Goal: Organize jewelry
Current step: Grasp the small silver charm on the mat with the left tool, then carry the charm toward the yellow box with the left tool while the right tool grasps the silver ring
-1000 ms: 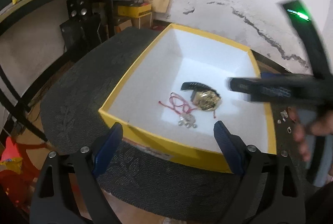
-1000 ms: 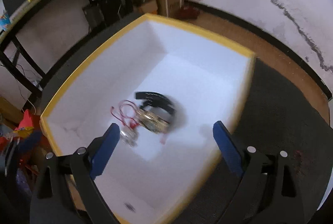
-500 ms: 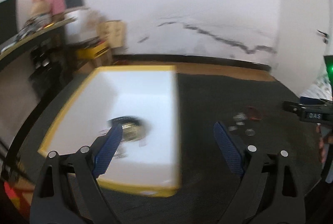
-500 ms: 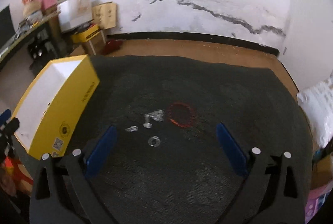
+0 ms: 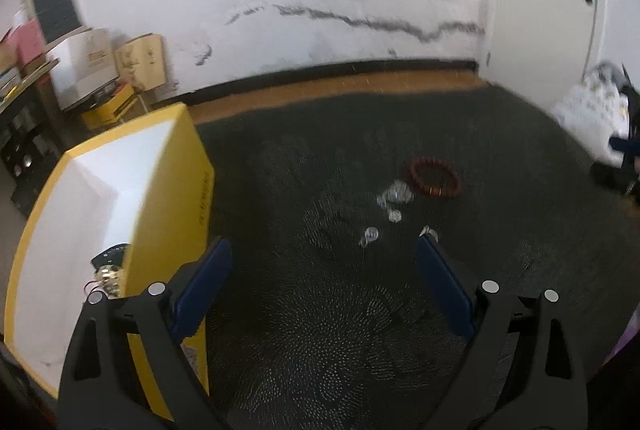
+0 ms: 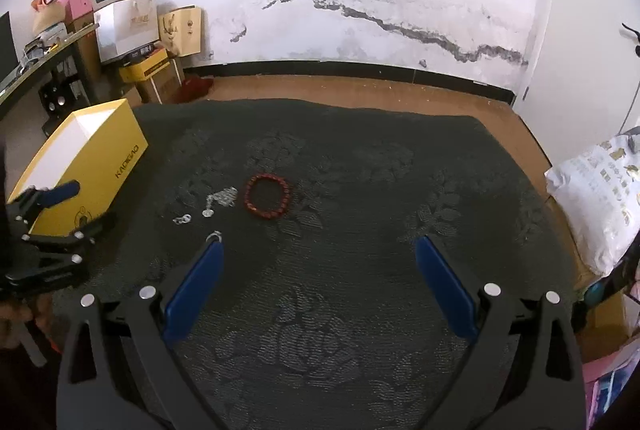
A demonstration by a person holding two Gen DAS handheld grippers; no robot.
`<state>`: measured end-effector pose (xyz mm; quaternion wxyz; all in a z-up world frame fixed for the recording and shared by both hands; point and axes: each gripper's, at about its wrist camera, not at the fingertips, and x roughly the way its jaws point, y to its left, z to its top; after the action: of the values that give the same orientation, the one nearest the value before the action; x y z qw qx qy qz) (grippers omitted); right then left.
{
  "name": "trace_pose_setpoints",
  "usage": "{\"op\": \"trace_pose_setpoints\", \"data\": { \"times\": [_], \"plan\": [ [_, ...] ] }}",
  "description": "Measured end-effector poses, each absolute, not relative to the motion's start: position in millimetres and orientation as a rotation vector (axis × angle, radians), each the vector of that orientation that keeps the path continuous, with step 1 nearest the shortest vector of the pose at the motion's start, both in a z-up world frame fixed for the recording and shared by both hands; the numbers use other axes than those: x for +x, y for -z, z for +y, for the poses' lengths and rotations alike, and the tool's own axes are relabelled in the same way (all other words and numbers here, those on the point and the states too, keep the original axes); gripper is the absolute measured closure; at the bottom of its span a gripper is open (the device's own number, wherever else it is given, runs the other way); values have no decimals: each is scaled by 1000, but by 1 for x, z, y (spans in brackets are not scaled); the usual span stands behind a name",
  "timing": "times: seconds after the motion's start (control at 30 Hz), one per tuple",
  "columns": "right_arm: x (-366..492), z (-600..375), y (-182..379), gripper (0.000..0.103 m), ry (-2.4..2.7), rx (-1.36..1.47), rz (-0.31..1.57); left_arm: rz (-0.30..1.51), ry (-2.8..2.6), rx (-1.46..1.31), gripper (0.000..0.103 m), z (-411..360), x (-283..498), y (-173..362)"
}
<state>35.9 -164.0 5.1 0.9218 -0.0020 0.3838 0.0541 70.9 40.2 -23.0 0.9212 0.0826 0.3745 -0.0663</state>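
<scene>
Swung away from the box (image 5: 168, 166), where watch (image 5: 110, 266) and string already lie, toward the bracelet (image 6: 267, 196) and silver bits (image 6: 221, 199) on the mat (image 6: 360, 270). Next pickup, probably. Both tongs, left (image 5: 324, 282) and right (image 6: 320, 280), spread and empty; the right's jaws were just widening. Open mat all round; box wall just beside left finger (image 5: 200, 286).

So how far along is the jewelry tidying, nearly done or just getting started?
Partly done. A watch with a bit of red cord already lies inside the yellow box. Nothing is in hand: the left gripper and the right gripper are both open and empty. Still out on the dark cloth are the red bead bracelet and several small silver pieces beside it.
</scene>
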Motion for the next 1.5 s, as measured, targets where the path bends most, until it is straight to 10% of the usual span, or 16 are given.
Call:
{"op": "trace_pose_setpoints", "data": {
  "times": [0.7,0.93,1.5],
  "plan": [
    [47,-171,-8,9,-172,28,818,921,242,159,15,18,139,110],
    [46,-170,-12,9,-177,38,814,866,317,245,88,-1,127,107],
    [55,-162,-2,9,-201,36,836,889,265,167,102,9,114,75]
  ]
}}
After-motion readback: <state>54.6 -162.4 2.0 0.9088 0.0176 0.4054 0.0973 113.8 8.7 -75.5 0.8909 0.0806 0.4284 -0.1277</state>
